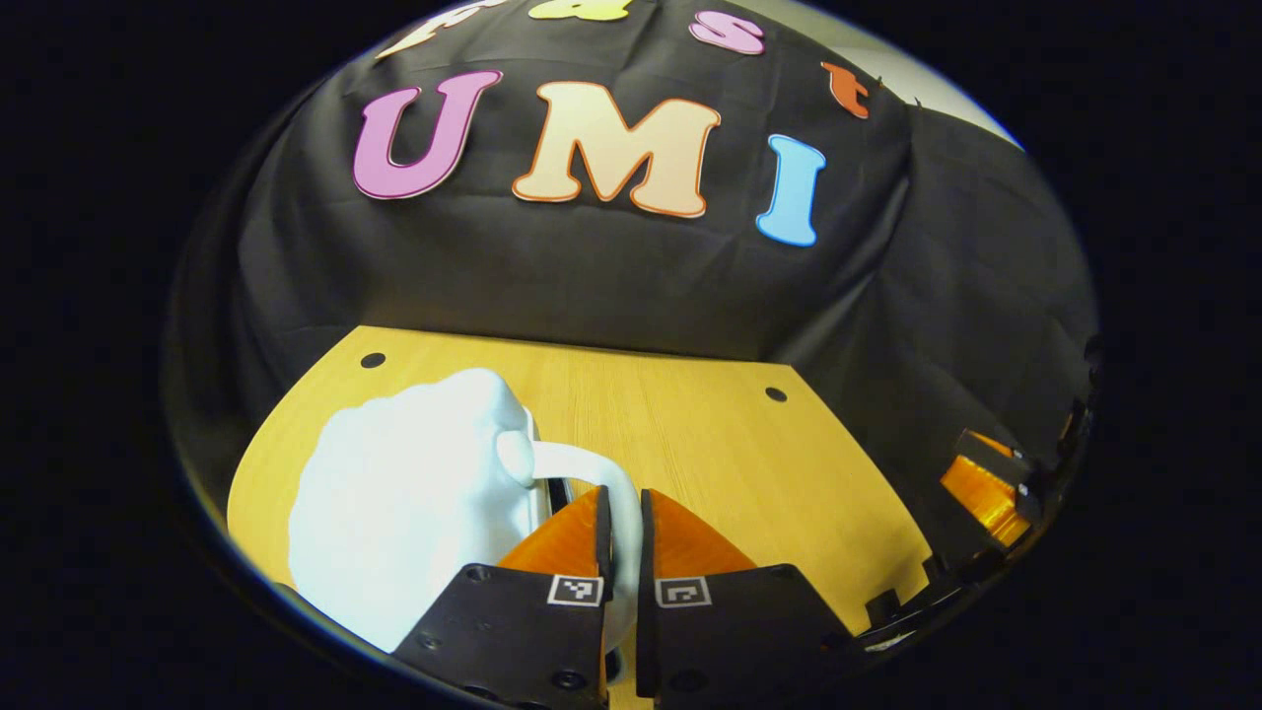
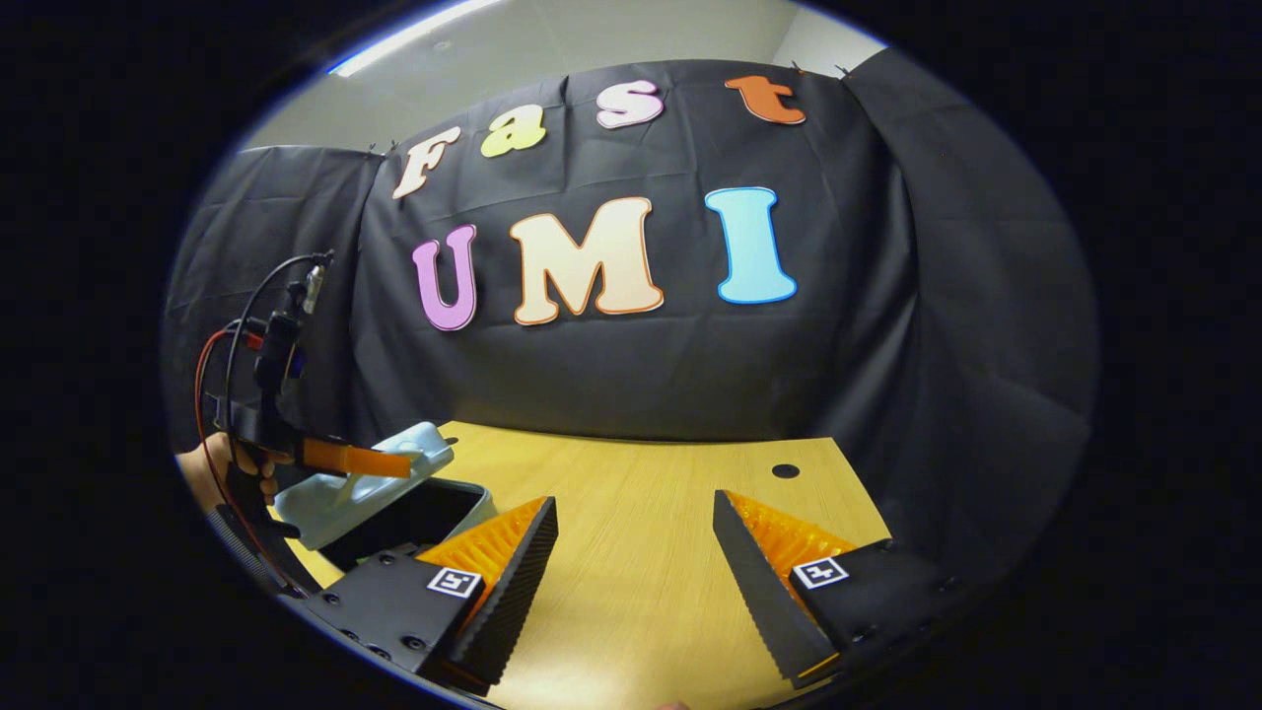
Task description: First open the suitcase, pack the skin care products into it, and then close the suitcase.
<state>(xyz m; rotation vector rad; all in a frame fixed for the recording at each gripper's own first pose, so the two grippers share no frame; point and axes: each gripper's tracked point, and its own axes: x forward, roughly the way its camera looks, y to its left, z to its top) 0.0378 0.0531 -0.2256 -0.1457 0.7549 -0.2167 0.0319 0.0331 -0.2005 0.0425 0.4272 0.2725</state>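
Left gripper (image 1: pixel 621 523): jaws clenched on the white handle (image 1: pixel 601 473) of the suitcase (image 1: pixel 414 513), both orange fingers (image 1: pixel 562 542) pressed against it. In the left gripper view the suitcase is a pale, overexposed shape at lower left on the wooden table (image 1: pixel 710 444), just beside the fingers.

From the right gripper view: suitcase lid (image 2: pixel 365 483) is light blue and tilted up, partly open, dark interior visible beneath it. Left gripper (image 2: pixel 394 461) sits at the lid's top edge, held by a hand (image 2: pixel 232 468) at far left, cables looping above it. Suitcase is at the table's left side.

Right gripper (image 2: pixel 636 562): jaws released, spread wide, nothing between them, bare table (image 2: pixel 641 552) in the gap. It's well apart from the suitcase, to its right.

Can't see any skin care products from here.
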